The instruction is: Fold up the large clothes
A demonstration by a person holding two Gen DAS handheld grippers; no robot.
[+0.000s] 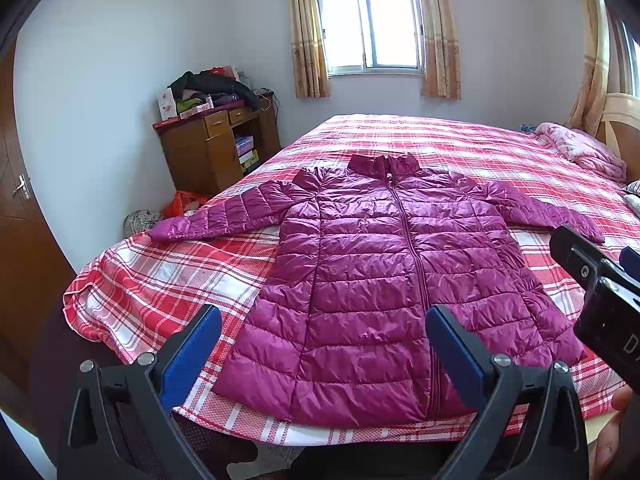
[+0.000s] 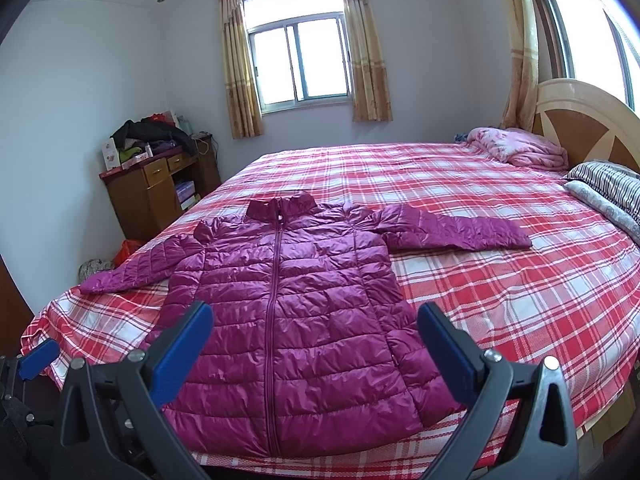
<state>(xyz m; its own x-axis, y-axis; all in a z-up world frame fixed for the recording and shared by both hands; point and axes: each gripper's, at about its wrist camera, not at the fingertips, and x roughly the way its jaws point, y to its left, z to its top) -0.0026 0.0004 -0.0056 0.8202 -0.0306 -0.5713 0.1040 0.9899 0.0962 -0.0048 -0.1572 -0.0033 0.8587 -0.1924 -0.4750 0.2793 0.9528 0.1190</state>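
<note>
A magenta quilted puffer jacket [image 1: 384,272] [image 2: 288,320] lies flat and zipped on the bed, front up, collar toward the window, both sleeves spread out to the sides. Its hem reaches the near edge of the bed. My left gripper [image 1: 324,324] hangs open above the hem, left of the zipper, holding nothing. My right gripper [image 2: 316,320] is open too, above the lower right half of the jacket, empty. The right gripper's black body [image 1: 600,296] shows at the right edge of the left wrist view.
The bed [image 2: 500,280] has a red and white plaid sheet. A folded pink quilt [image 2: 520,148] and striped pillows [image 2: 608,188] lie by the headboard on the right. A cluttered wooden cabinet [image 1: 216,148] stands against the far left wall, with bags [image 1: 184,204] on the floor.
</note>
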